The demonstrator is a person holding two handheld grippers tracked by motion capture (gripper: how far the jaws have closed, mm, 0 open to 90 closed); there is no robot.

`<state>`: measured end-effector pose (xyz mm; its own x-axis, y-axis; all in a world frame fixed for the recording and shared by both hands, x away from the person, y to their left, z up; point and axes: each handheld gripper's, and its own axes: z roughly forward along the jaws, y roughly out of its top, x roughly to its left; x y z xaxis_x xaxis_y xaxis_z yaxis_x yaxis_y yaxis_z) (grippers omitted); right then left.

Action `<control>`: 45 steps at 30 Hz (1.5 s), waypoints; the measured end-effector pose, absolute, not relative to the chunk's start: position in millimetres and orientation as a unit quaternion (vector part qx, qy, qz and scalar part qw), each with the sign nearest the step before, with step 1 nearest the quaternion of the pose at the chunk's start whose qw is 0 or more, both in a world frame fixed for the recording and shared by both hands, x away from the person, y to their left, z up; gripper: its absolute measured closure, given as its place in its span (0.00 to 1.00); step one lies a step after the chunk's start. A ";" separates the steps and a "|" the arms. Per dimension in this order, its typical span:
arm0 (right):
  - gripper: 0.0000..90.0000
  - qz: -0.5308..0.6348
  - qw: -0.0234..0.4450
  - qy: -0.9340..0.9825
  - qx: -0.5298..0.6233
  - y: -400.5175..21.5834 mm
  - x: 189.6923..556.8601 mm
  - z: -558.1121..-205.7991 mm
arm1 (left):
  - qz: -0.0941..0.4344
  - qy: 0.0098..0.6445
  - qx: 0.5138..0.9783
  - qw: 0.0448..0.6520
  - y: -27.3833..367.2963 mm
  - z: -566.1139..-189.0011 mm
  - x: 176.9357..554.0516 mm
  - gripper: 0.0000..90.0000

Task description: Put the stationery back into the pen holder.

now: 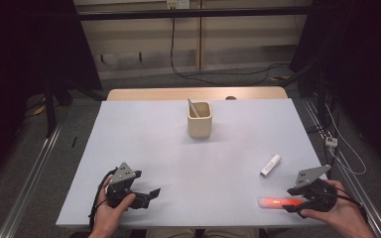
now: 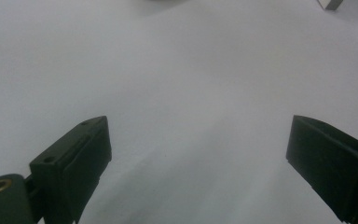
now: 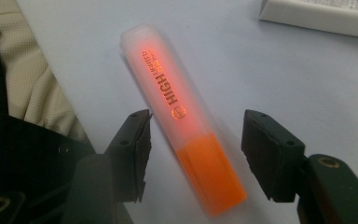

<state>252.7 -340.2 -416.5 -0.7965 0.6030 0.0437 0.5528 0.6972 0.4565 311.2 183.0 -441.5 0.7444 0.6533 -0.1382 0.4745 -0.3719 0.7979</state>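
Orange highlighter (image 3: 184, 128) lay flat on the table (image 1: 178, 168), between the jaws of the right gripper (image 3: 193, 156), untouched on either side; straddled that way, probably, for a pinch across the barrel. Jaws wide, holding nothing. Just beyond the gripper, a small white tube (image 1: 271, 165). Farther ahead, a beige cup (image 1: 199, 120) with a stick inside. Left gripper (image 2: 198, 154) well apart, jaws wide over bare table, likely idle.

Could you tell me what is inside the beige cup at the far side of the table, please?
A thin grey stick-like item leans inside the beige cup, its top above the rim. The cup's wall hides its lower end and the bottom.
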 end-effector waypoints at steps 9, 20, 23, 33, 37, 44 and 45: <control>0.81 0.285 0.046 0.919 0.267 -313.6 255.6 -415.7 | 0.099 0.344 0.822 0.443 183.4 -441.3 311.2 0.07; 1.00 0.273 0.017 0.934 0.232 -295.0 250.6 -423.7 | 0.099 0.344 0.820 0.446 183.2 -441.4 311.0 0.07; 1.00 0.262 0.023 0.938 0.228 -292.7 250.7 -426.4 | 0.099 0.342 0.822 0.444 183.4 -441.1 311.2 0.07; 1.00 0.253 0.074 0.931 0.254 -289.5 256.8 -433.1 | 0.102 0.344 0.820 0.446 183.5 -441.1 310.9 0.07; 1.00 0.256 0.067 0.925 0.274 -289.6 261.7 -434.3 | 0.100 0.345 0.819 0.447 183.6 -441.1 310.9 0.07; 1.00 0.256 0.066 0.916 0.302 -288.6 268.6 -435.2 | 0.101 0.343 0.821 0.446 183.4 -441.1 310.9 0.07; 1.00 0.255 0.066 0.917 0.301 -288.4 269.5 -435.1 | 0.100 0.343 0.821 0.446 183.5 -441.1 311.0 0.07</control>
